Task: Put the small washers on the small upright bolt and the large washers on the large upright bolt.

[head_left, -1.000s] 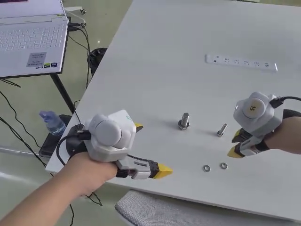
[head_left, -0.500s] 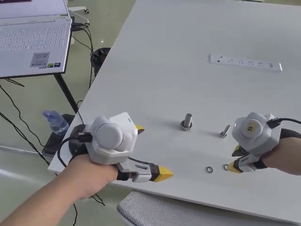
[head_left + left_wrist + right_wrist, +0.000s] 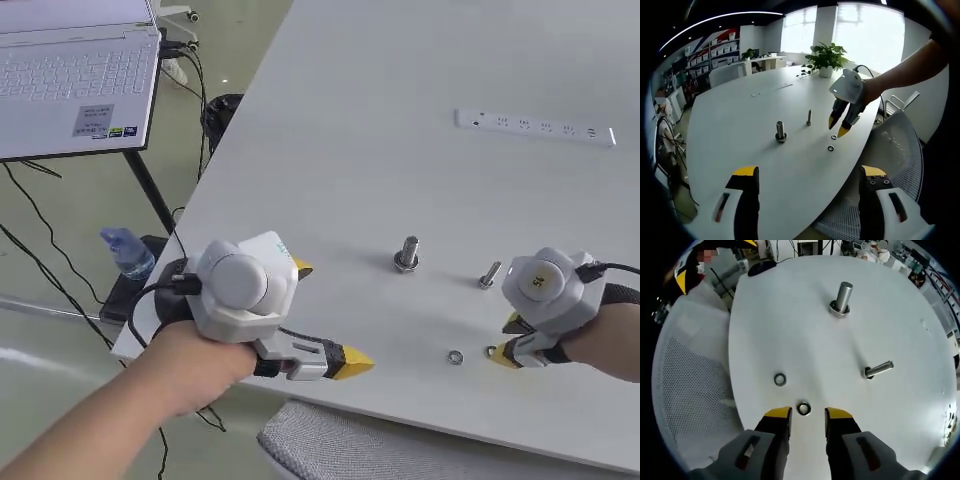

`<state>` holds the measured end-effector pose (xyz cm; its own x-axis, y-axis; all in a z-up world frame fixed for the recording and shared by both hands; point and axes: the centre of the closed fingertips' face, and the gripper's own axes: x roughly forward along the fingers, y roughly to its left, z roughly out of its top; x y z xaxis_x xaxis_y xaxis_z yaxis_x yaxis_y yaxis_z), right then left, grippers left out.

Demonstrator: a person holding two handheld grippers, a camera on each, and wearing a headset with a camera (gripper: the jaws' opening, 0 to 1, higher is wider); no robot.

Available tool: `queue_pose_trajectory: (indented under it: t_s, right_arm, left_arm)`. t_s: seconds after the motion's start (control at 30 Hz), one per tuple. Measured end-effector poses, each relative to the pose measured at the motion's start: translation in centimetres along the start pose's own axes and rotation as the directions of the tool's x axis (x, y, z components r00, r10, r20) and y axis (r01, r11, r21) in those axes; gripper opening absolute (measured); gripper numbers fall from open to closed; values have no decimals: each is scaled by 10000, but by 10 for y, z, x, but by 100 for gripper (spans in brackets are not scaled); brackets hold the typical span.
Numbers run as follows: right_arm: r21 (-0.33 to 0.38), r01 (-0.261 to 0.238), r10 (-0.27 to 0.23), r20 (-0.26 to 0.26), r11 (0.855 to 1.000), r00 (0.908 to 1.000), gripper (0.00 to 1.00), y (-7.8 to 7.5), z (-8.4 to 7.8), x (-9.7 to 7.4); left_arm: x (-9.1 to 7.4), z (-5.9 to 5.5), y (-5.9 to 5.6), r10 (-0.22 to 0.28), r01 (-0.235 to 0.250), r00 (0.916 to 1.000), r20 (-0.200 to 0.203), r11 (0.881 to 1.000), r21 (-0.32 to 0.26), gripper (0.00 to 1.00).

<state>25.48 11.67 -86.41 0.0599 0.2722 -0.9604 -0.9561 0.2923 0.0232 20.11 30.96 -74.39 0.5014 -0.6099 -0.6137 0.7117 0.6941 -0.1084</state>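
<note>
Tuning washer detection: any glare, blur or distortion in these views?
Head view: even light, sharp, washers tiny. Left gripper view: windows blown out, table edge bowed by fisheye. Right gripper view: washer at the jaws crisp, glare lower right.

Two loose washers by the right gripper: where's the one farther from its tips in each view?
Head view: the washer lies lower right, just left of the right gripper.
Left gripper view: the washer lies right of centre, the lower of the two.
Right gripper view: the washer lies left of centre, ahead-left of the jaws.
Shared landmark: the large upright bolt.
</note>
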Motion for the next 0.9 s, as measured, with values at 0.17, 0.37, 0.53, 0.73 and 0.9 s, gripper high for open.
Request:
queue_pose_trajectory:
  t_s: [0.17,0.37,0.53,0.73,0.9]
  right_arm:
    - [76,176,-176,-29,9998,9998,28,2,-1,5]
    - [210,214,-212,-69,9996,9998,28,3,-7,11]
    - [201,294,-292,-118,9994,9995,27,0,-8,10]
    - [293,412,-409,-96,9987,9991,26,-1,-9,12]
    - [121,387,-385,-173,9992,9991,24,1,-8,12]
  left_arm:
    - [0,3,-1,-15,14,10000,67,10000,36,81]
    - [1,2,-2,-38,38,10000,26,10000,61,80]
    - [1,-2,-2,-23,23,10000,-14,10000,56,80]
    - [0,-2,-1,7,-7,10000,-8,10000,53,80]
    - [-1,-5,1,26,-25,10000,-87,10000,66,78]
